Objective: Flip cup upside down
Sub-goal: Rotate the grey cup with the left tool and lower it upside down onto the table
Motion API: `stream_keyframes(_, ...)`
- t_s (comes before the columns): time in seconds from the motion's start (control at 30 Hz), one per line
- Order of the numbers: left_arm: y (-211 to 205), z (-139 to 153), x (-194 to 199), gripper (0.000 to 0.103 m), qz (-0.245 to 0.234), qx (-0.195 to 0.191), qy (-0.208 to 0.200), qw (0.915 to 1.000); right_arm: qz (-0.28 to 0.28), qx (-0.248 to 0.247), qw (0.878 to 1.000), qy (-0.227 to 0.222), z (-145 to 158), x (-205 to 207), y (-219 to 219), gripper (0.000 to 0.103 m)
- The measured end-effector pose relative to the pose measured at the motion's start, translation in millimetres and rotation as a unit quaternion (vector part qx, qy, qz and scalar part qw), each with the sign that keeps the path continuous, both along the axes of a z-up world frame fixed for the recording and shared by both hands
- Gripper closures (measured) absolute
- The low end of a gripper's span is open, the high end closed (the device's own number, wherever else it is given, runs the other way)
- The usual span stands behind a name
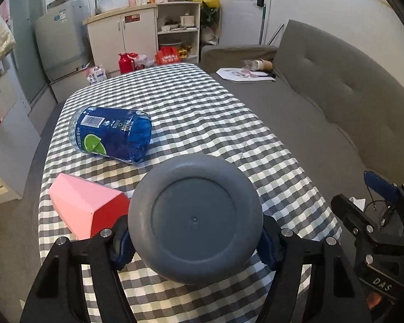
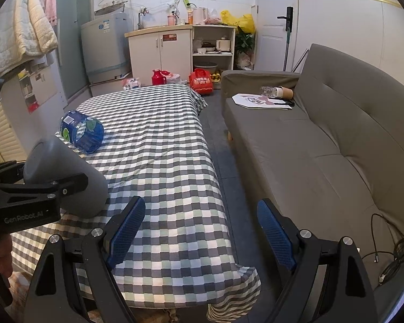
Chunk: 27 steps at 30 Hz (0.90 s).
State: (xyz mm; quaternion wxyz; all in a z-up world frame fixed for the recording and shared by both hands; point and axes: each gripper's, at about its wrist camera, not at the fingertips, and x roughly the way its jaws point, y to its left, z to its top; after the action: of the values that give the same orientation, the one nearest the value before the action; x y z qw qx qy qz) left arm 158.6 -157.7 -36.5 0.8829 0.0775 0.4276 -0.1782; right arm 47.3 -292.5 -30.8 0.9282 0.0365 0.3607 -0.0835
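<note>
A grey cup (image 1: 195, 219) fills the middle of the left wrist view, its round bottom facing the camera. My left gripper (image 1: 195, 245) is shut on the cup and holds it above the checked table (image 1: 191, 107). In the right wrist view the cup (image 2: 75, 172) lies tilted on its side in the left gripper's jaws at the left, its bottom pointing up and left. My right gripper (image 2: 199, 234) is open and empty over the table's right front edge. It also shows in the left wrist view (image 1: 374, 210) at the right.
A blue plastic bottle (image 1: 111, 134) lies on its side on the table; it also shows in the right wrist view (image 2: 82, 132). A pink and red box (image 1: 87, 206) lies at the front left. A grey sofa (image 2: 323, 140) stands to the right. Cables (image 2: 385, 253) lie on the floor.
</note>
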Motion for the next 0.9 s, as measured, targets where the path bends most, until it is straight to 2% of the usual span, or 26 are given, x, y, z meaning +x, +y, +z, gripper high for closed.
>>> stream_keyframes(0.07,-3,-1,-2,0.028,-0.006,0.006,-0.004,1.0000,0.000,0.002,1.000,0.000,1,0,0,0.018)
stream_keyframes(0.13,-7,-3,-6,0.018,-0.018,0.011,-0.005,0.9998,-0.001,0.002,1.000,-0.001,3,-1,0,0.018)
stream_keyframes(0.17,-9,-5,-9,0.017,-0.023,0.017,-0.006,0.9996,-0.002,0.002,1.000,-0.002,4,-1,0,0.018)
stream_keyframes(0.3,-13,-16,-12,0.017,-0.023,0.040,-0.010,0.9989,-0.002,0.005,1.000,-0.001,4,-1,-1,0.018)
stream_keyframes(0.43,-11,-32,-6,0.017,-0.019,0.035,0.019,0.9990,-0.001,0.006,1.000,0.003,2,-2,0,0.018)
stream_keyframes(0.5,-7,-39,-4,0.017,-0.011,0.020,0.030,0.9993,-0.001,0.007,1.000,0.003,2,-2,-1,0.018)
stream_keyframes(0.53,-4,-41,-3,0.019,-0.007,0.007,0.038,0.9992,-0.001,0.008,1.000,0.002,2,-1,-1,0.018)
stream_keyframes(0.57,-2,-44,-1,0.029,-0.004,-0.001,0.045,0.9990,0.000,0.008,1.000,0.003,2,-1,0,0.018)
stream_keyframes(0.6,0,-47,0,0.034,0.002,0.001,0.047,0.9989,0.000,0.008,1.000,0.004,1,0,-1,0.018)
stream_keyframes(0.77,-4,-49,1,0.034,-0.005,0.014,0.034,0.9993,-0.001,0.012,1.000,0.010,-6,2,-1,0.018)
stream_keyframes(0.9,-6,-50,6,0.034,-0.002,0.006,0.031,0.9995,-0.001,0.014,1.000,0.014,-10,2,0,0.018)
